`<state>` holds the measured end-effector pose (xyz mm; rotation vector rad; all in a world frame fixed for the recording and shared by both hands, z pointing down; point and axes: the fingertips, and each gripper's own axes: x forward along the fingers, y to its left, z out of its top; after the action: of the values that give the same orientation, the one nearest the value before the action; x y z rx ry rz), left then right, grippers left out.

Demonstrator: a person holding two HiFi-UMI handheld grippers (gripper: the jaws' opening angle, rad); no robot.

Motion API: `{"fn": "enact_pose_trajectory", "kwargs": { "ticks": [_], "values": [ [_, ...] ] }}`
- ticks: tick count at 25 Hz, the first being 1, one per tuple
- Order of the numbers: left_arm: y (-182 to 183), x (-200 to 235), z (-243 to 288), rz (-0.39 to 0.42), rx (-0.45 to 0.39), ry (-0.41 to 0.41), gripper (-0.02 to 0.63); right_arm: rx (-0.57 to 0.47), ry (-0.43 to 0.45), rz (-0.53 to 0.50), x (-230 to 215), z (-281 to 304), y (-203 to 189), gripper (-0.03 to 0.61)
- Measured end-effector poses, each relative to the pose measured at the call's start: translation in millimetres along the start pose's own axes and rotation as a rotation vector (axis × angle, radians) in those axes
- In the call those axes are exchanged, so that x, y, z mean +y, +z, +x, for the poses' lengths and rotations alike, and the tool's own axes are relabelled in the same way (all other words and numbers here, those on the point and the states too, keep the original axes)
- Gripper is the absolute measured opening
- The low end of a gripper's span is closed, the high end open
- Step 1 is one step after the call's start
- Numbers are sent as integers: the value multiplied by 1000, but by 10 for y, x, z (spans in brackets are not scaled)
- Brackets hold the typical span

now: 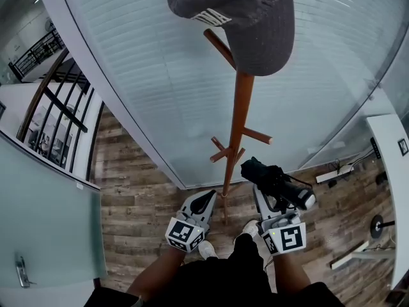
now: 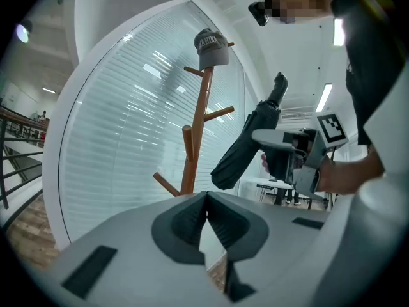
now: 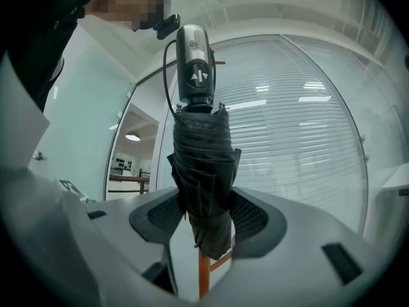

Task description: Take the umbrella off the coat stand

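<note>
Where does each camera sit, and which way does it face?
Head view: on the head, looking steeply down at coat stand, left gripper, right gripper; forearms show.
Left gripper view: on the left gripper, facing the stand past its shut jaws; the person's right hand shows.
Right gripper view: on the right gripper, along jaws clamped on the umbrella; sleeve at left.
All share umbrella and stand.

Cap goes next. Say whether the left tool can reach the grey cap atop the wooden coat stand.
Probably yes: the left tool is shut but empty, with nothing between it and the grey cap.
</note>
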<state>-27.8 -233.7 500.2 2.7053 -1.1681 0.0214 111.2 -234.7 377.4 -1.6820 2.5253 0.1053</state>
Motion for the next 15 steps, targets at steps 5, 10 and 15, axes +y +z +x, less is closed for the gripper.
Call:
{"fn": "enact_pose_trajectory", "kwargs": {
  "ticks": [5, 10, 15],
  "values": [
    [41, -22, -37, 6, -8, 4, 12, 25, -31, 15, 39, -177, -170, 225],
    [28, 98, -74, -33, -20, 50, 12, 84, -51, 45, 73, -349, -399, 225],
    [-7, 109, -121, 3, 24, 57, 12, 135, -61, 45, 127, -498, -556, 225]
  ]
}}
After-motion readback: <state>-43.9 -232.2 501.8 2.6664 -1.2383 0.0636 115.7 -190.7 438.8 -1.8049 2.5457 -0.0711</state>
